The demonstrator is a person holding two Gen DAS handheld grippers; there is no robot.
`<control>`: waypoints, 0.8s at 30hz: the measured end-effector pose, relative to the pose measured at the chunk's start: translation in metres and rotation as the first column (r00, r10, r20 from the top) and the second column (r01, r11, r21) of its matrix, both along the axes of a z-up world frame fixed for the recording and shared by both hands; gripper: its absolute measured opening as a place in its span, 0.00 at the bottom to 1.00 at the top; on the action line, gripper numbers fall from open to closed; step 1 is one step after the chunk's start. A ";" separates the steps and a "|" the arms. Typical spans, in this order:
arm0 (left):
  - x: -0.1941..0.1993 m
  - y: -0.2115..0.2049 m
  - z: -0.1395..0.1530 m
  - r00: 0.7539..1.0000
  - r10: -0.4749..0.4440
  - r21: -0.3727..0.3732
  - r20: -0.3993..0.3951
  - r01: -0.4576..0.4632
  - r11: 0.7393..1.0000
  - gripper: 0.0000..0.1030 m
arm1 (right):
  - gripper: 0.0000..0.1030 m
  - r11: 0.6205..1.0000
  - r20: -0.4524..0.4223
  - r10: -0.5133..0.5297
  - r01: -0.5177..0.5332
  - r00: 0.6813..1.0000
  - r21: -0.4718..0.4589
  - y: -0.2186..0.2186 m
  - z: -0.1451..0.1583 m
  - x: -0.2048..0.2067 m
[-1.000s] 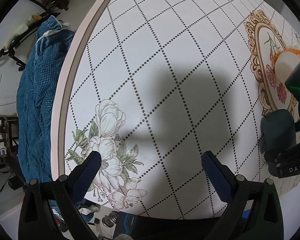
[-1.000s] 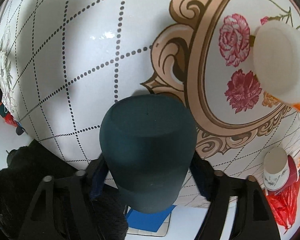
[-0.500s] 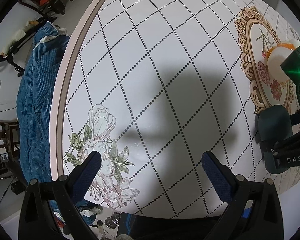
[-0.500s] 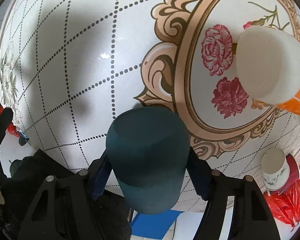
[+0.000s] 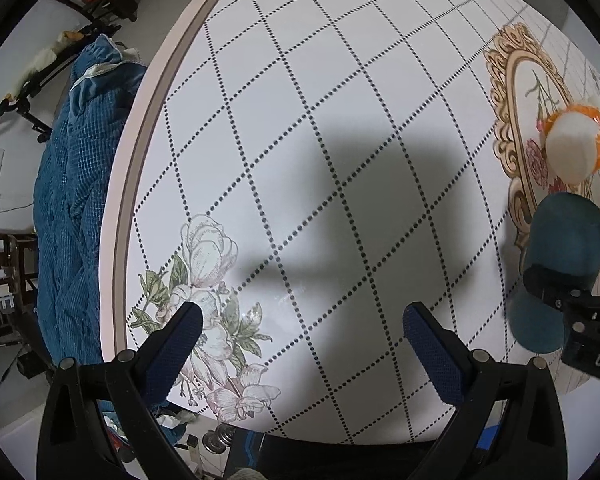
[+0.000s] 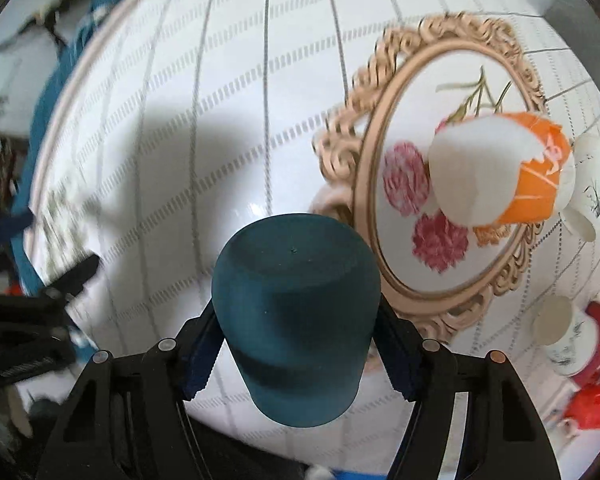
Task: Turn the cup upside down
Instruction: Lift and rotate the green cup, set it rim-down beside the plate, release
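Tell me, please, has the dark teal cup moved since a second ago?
Yes. The right gripper has carried the teal cup further away from the orange-and-white cup, toward the ornate frame's outer edge.

The right wrist view is smeared by motion blur along the counter point(image 6: 228, 128). The teal cup's point(image 6: 296, 320) mouth is hidden, and the right hand-held gripper's point(image 6: 296, 356) pads are mostly covered by it.

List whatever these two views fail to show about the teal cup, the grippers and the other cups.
- Teal cup mouth: right wrist view shows only base and wall; the body hides the opening.
- Right gripper pads: hidden behind the cup.
- Orange and white cup: print unreadable, motion blur.
- Small cups at the right edge: blurred, partly cut off.
- Left gripper: open, holding nothing; in the right wrist view it is blurred.
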State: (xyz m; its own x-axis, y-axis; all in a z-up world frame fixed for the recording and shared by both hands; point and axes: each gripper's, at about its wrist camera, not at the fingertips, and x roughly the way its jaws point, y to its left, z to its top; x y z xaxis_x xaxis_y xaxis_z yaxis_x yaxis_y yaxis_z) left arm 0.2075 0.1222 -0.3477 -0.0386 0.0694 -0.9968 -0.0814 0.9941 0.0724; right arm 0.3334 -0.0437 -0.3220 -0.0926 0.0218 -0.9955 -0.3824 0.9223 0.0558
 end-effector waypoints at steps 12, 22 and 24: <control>0.017 0.011 -0.002 1.000 0.017 0.025 0.016 -0.017 1.000 1.00 | 0.70 0.981 0.410 -0.157 0.095 0.899 0.167 0.009 0.031 0.015; 0.017 0.005 -0.009 0.999 -0.030 0.031 0.011 0.030 0.999 1.00 | 0.70 0.983 0.440 -0.141 0.073 0.887 0.167 0.016 0.012 -0.009; 0.017 0.002 -0.008 0.999 -0.044 0.021 0.019 0.044 0.999 1.00 | 0.70 0.982 0.428 -0.152 0.086 0.891 0.169 0.015 0.012 -0.013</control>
State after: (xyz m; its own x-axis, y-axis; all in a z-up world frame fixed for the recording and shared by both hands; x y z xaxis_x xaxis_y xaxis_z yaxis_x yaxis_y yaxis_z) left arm 0.2240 0.1239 -0.3558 -0.0161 0.0914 -0.9957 -0.0394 0.9950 0.0920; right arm 0.3209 -0.0288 -0.3102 0.3637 0.1487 -0.9196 -0.2862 0.9573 0.0416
